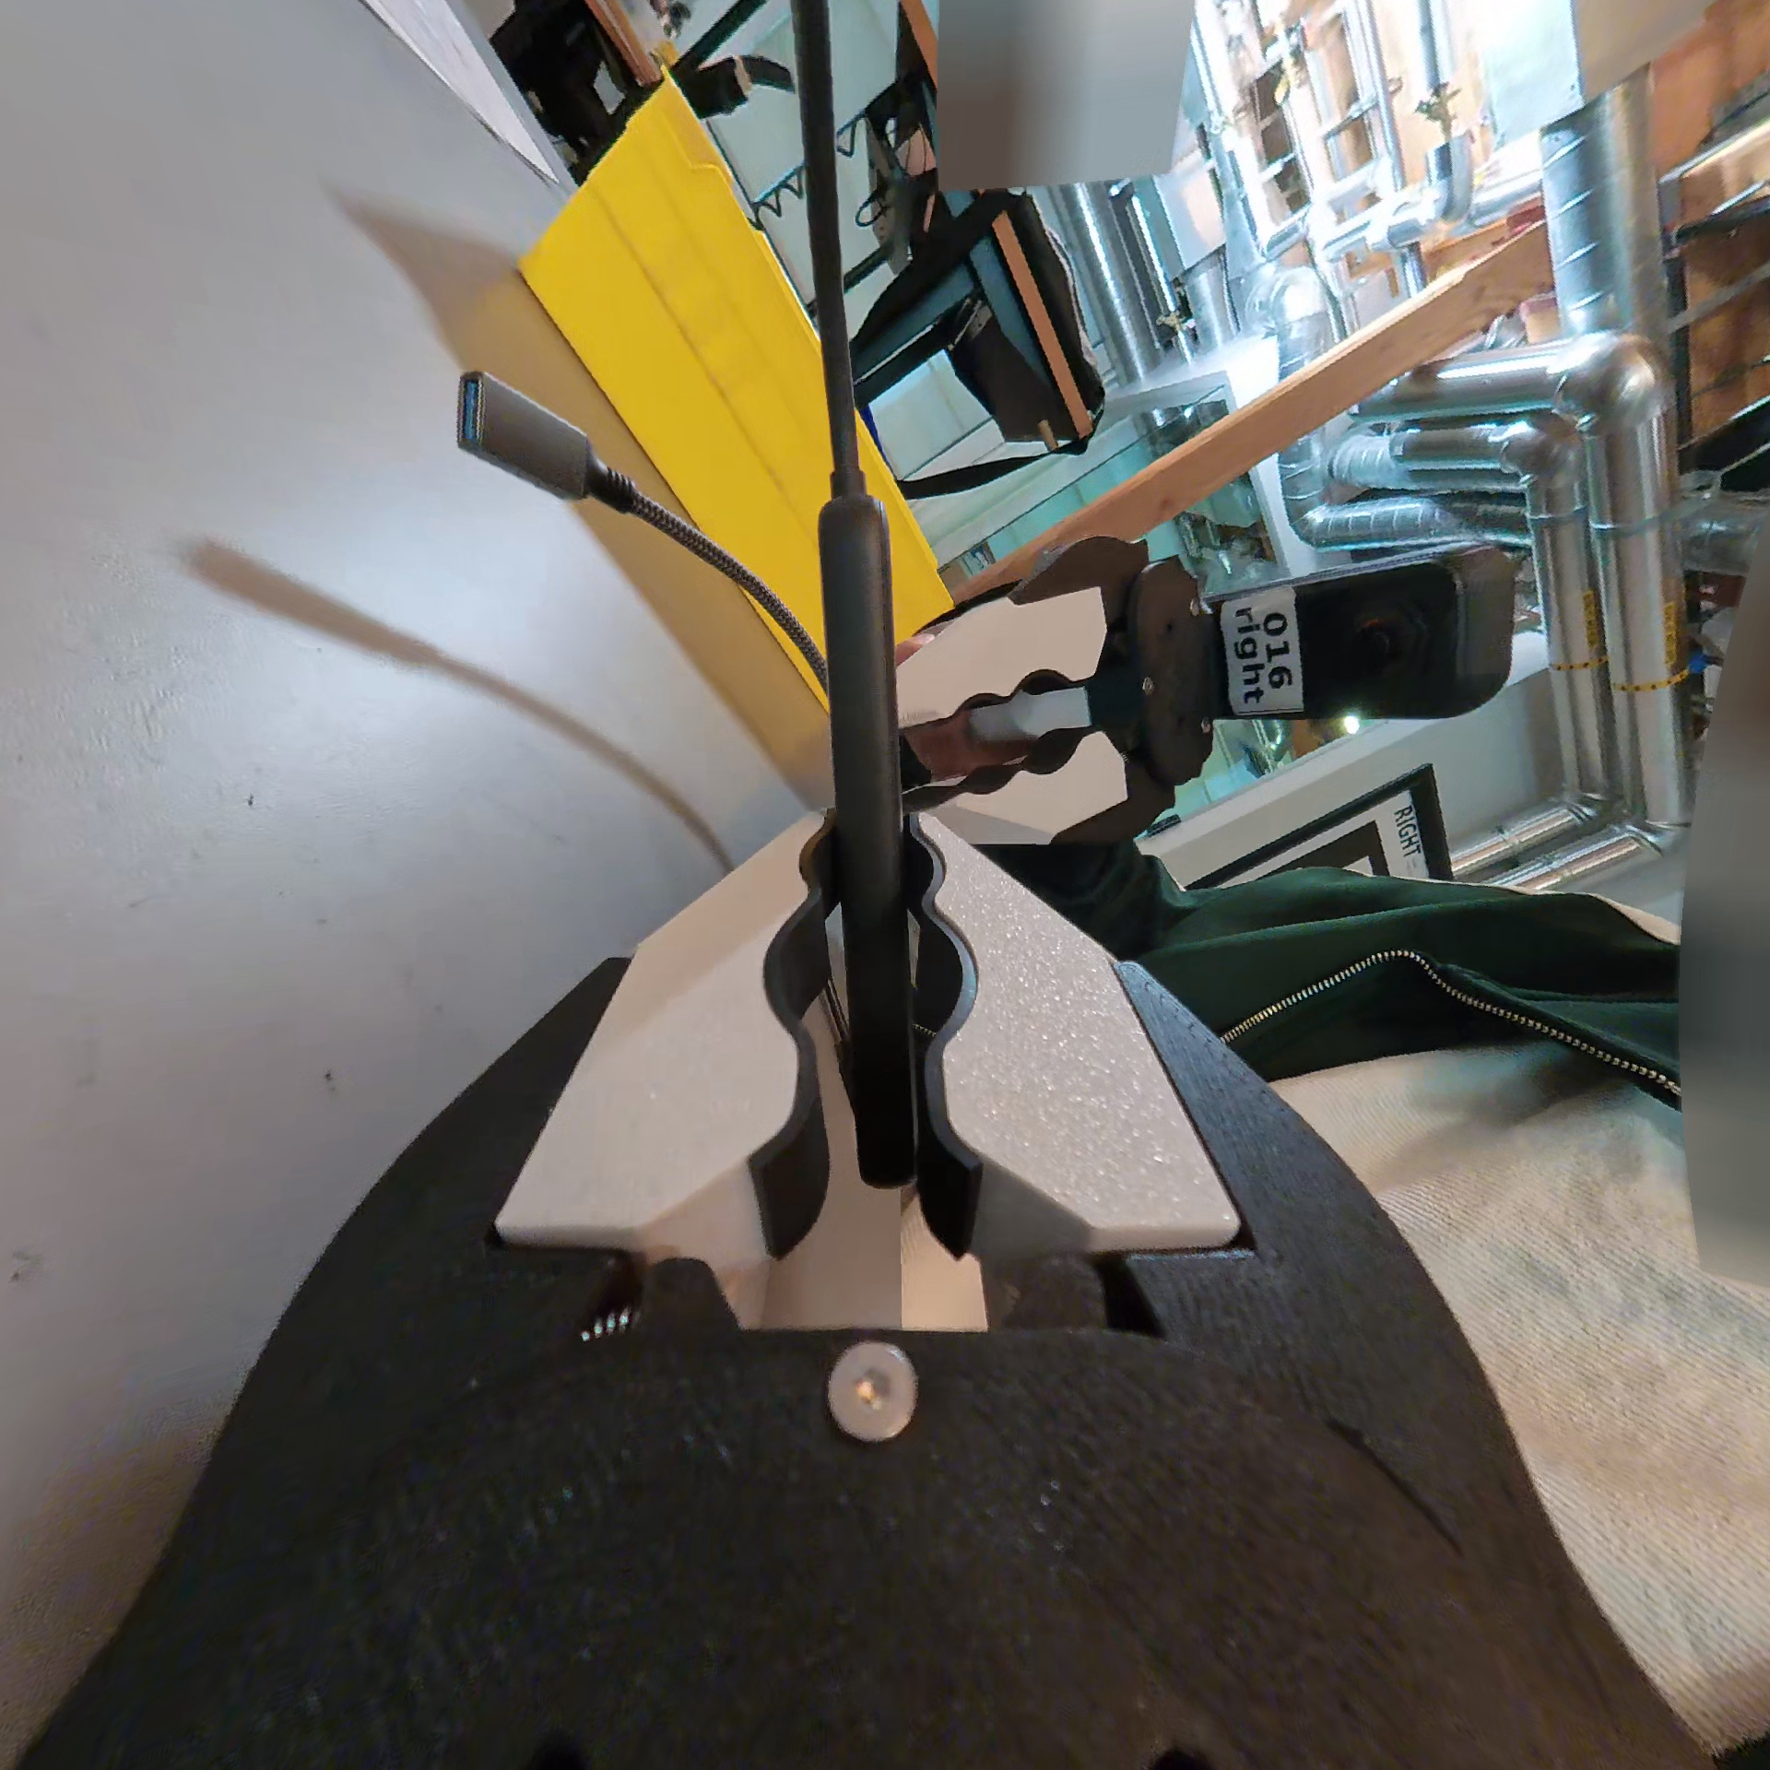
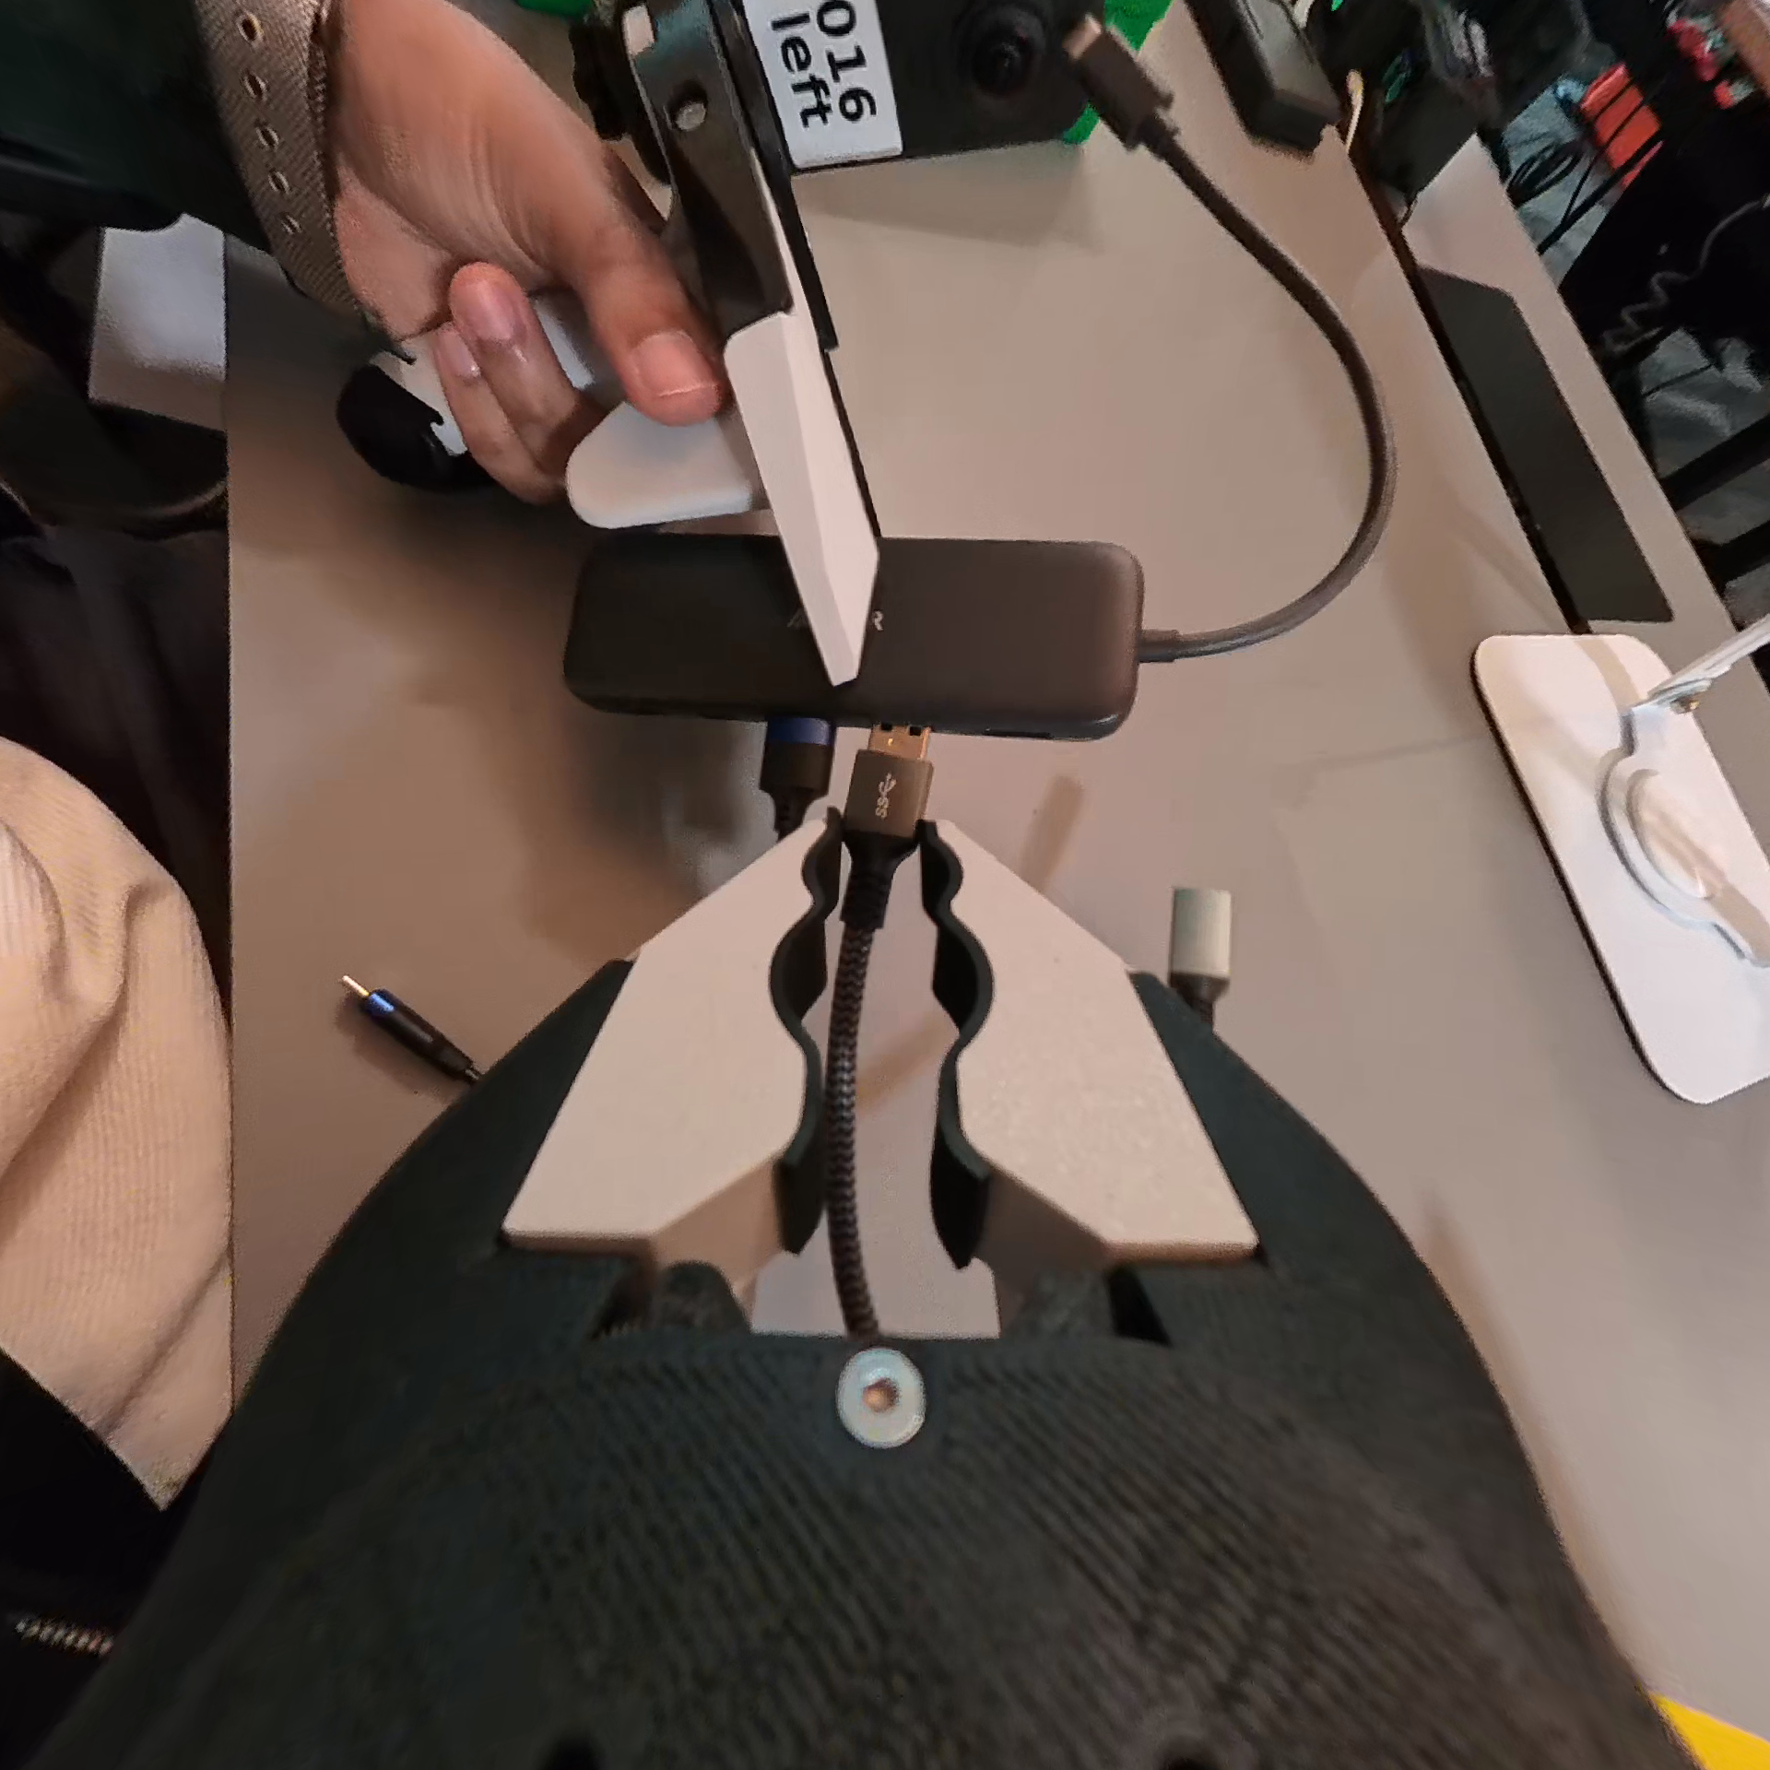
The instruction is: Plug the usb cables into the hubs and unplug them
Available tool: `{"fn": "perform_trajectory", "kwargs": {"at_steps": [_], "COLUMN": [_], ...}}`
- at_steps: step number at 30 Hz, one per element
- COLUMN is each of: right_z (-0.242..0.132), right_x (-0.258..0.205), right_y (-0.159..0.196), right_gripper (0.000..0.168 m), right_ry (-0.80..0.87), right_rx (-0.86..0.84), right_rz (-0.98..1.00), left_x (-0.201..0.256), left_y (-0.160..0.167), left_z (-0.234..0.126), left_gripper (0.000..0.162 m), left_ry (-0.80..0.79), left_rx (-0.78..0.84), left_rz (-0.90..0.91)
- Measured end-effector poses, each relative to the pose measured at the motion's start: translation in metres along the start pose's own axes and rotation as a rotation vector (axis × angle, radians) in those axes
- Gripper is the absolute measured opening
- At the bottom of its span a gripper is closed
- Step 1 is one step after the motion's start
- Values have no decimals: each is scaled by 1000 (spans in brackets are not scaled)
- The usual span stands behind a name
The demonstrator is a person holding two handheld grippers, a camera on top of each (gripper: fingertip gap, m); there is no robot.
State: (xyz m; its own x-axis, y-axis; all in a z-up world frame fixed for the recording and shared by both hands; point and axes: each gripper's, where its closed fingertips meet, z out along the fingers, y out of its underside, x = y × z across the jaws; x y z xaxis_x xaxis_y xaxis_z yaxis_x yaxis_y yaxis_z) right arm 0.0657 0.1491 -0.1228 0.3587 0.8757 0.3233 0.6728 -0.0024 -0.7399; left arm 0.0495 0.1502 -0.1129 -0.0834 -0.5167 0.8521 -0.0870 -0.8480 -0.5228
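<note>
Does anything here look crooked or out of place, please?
Nothing looks damaged or spilled. The left gripper holds the black hub on edge, lifted off the table. The USB plug in the right gripper meets the hub's port, its metal tip still showing.

A yellow bin (image 1: 709, 383) stands beside silver ducts (image 1: 1571, 450).

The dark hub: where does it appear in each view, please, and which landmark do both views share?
Left wrist view: the dark hub stands edge-on at centre, clamped in the left tongs.
Right wrist view: it lies flat above centre, just beyond the right tongs, which grip a braided cable.
Shared landmark: the hub's own cable.
</note>
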Motion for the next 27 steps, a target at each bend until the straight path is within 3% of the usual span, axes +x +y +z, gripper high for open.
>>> {"fn": "perform_trajectory", "kwargs": {"at_steps": [6,27], "right_z": [-3,-5], "right_x": [-2,-14], "right_y": [-7,-10], "right_gripper": [15,16], "right_ry": [-17,-79], "right_rx": [83,137], "right_rz": [36,-4], "left_x": [5,11], "left_y": [0,13], "left_z": [-2,-3], "left_gripper": [9,9], "left_ry": [45,85], "left_rx": [-6,-100], "left_rz": [-27,-43]}}
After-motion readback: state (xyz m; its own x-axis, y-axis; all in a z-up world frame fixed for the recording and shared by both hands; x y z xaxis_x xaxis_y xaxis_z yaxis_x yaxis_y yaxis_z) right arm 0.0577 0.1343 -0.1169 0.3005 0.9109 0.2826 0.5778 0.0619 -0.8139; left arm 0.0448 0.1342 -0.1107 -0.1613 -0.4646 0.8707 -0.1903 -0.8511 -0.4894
